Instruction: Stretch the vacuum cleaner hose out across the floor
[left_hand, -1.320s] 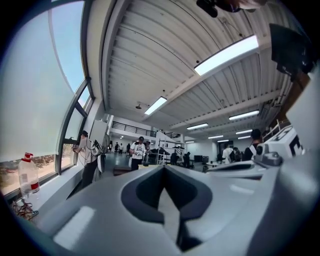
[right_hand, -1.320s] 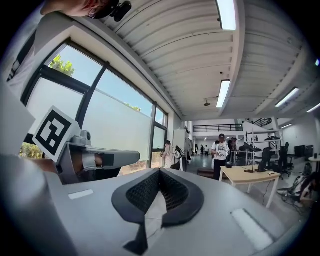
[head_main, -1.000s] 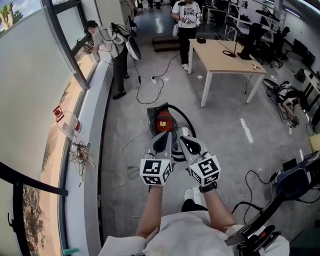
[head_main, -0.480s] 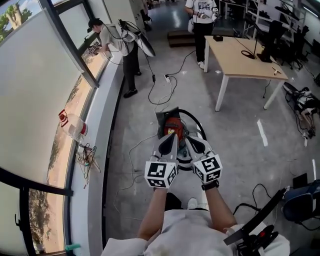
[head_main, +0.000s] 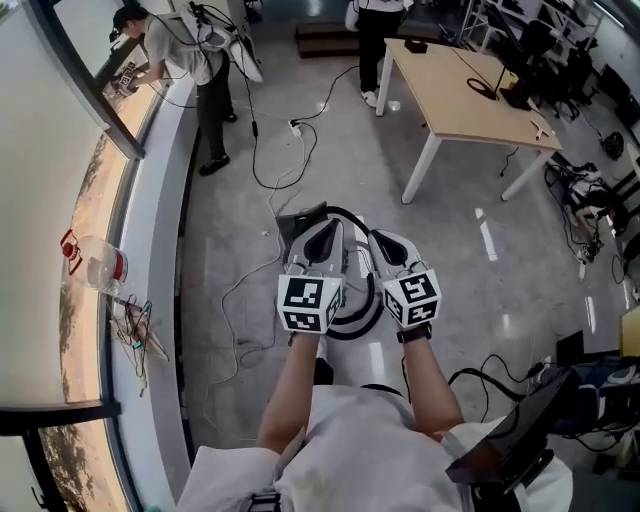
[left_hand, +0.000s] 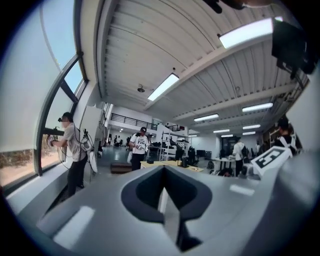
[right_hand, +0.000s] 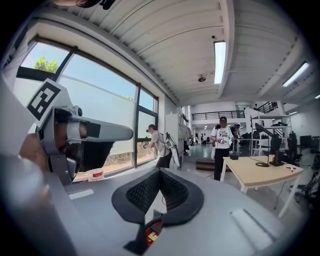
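Observation:
The vacuum cleaner lies on the grey floor just ahead of me, mostly hidden behind my two grippers in the head view. Its black hose curls in a loop around it and comes out again below the marker cubes. A strip of the red body shows through the slit of the right gripper's jaws. My left gripper and right gripper hang side by side above the vacuum. Both are shut with nothing in them.
A wooden table stands at the right rear. One person works at the window ledge, another stands farther back. Cables and a power strip trail over the floor. Dark equipment sits at my lower right.
Both grippers have moved forward over the vacuum, so its red body is now covered in the head view. The head view has shifted. The jaws stayed shut.

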